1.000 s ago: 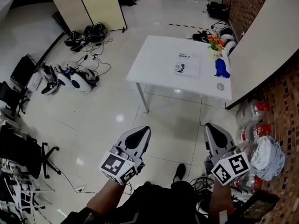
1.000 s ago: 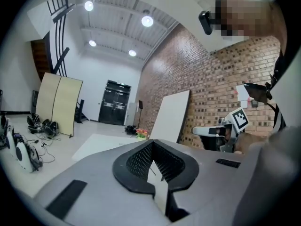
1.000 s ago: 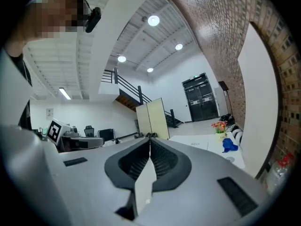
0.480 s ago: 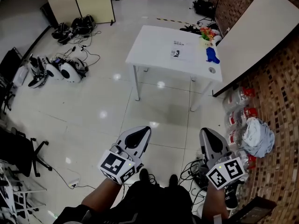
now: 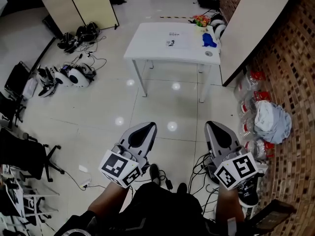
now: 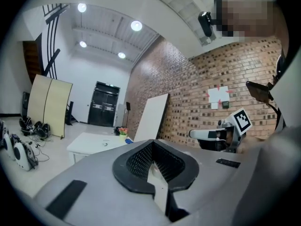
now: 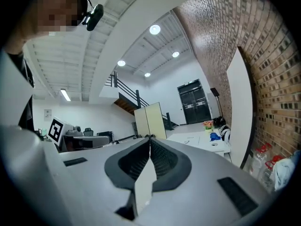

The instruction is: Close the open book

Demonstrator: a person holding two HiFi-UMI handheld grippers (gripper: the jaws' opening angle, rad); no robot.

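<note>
Left gripper (image 5: 146, 129) and right gripper (image 5: 214, 129) both pinched closed, empty, well short of table (image 5: 147, 44). Book (image 5: 176, 39) on table, open or closed unclear.

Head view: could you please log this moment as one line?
left tool: shut, empty | right tool: shut, empty | book: on far table

The book (image 5: 173, 42) lies right of the desk's (image 5: 147, 45) middle, with perhaps a toy (image 5: 208, 39) by the right edge, flowers (image 5: 200, 19) behind it and a disc (image 5: 208, 53) before it.
</note>
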